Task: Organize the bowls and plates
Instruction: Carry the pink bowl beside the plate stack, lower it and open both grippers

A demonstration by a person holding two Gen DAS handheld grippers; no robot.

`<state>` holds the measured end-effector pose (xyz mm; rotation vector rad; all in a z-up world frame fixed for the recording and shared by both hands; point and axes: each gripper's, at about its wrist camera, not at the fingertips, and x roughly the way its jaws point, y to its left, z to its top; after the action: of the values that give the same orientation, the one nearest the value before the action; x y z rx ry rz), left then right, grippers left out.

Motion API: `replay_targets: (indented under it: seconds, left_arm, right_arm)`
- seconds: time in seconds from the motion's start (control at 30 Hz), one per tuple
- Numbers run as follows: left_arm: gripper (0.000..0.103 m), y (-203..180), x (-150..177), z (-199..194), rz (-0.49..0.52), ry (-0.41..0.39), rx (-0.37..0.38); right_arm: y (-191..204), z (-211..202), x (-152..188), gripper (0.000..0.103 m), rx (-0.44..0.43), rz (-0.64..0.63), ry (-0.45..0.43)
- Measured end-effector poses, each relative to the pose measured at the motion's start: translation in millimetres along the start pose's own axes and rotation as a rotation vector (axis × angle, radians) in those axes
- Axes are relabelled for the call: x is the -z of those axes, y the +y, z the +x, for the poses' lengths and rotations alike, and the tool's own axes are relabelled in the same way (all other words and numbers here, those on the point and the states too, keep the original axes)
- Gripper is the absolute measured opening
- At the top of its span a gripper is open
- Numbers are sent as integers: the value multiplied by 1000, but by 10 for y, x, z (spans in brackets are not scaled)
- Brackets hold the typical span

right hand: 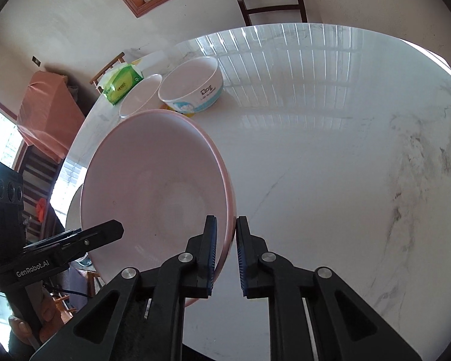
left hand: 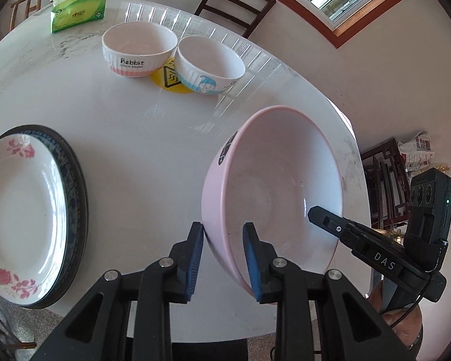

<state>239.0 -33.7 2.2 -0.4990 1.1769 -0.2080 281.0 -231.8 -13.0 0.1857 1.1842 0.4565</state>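
A large pink bowl (left hand: 273, 180) is held tilted above the white table between both grippers. My left gripper (left hand: 222, 258) is shut on its left rim, one pad outside, one inside. My right gripper (right hand: 225, 252) is shut on its right rim (right hand: 228, 198), and its finger shows in the left wrist view (left hand: 327, 219). Two small white bowls stand at the far side: a "Rabbit" bowl (left hand: 138, 49) and a blue cartoon bowl (left hand: 209, 64). A rose-patterned white plate (left hand: 21, 213) lies on a dark-rimmed plate (left hand: 75, 186) at the left.
A green tissue pack (left hand: 78, 10) sits at the table's far edge. A yellow warning sticker (left hand: 170, 79) lies between the small bowls. Chairs (left hand: 234, 3) stand around the marble table (right hand: 345, 165). A window is behind.
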Motion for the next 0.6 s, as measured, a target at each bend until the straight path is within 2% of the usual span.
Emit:
replay_targets:
  seconds: [0.23, 0.6]
  left_arm:
    - [28, 319, 331, -140, -28, 29, -16]
    - [28, 581, 475, -141, -51, 62, -17]
  right_arm:
    - [271, 153, 351, 14, -3, 2, 55]
    - [484, 312, 496, 14, 26, 3, 116]
